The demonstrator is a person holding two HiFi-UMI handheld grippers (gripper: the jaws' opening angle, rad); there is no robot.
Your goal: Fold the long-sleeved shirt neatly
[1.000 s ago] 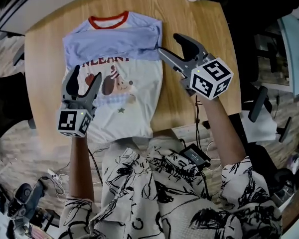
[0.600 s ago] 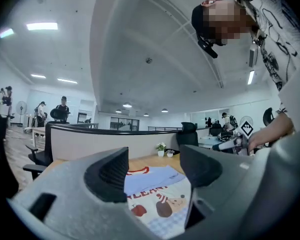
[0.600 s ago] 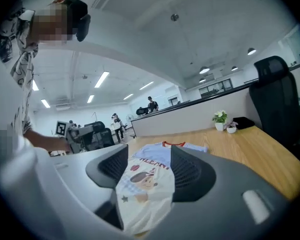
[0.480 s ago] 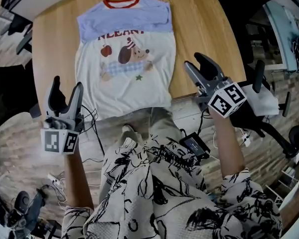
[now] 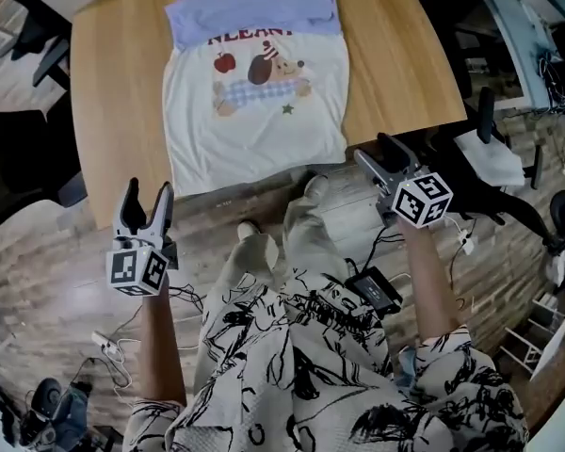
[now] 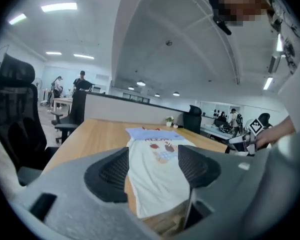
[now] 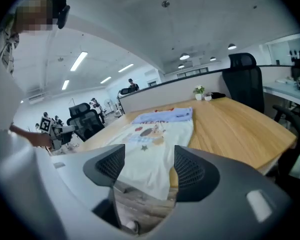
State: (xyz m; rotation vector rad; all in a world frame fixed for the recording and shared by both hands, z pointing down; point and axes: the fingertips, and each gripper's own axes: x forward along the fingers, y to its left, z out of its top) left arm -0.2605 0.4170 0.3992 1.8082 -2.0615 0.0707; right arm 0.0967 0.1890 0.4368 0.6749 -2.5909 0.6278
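**Table** [image 5: 395,55]: light wood, rounded corners. It stands ahead of both pairs of jaws, and both grippers are off its near edge, over plank flooring [image 5: 38,281].

**Long-sleeved shirt** [image 5: 254,121]: lies flat on the table, well beyond the tips of both grippers and touched by neither. The body is white, with pale blue fabric across the top, a red collar at the far end and a cartoon dog print on the chest. The hem, the end nearest the jaws, reaches the table's near edge. Each gripper view shows the shirt through the gap between that gripper's jaws.

**Left gripper** [image 5: 147,188]: pointed toward the table, to the left of the shirt's hem. The jaws are about half apart and nothing is between the pads. The marker cube [image 5: 137,269] sits behind the jaws.

**Right gripper** [image 5: 375,149]: tips just short of the table edge, to the right of the hem. The jaws have just been opening and now stand moderately apart, with nothing between them.

**Potted plant** [image 7: 198,90]: small, at the table's far end, well past the shirt collar from the right jaws.
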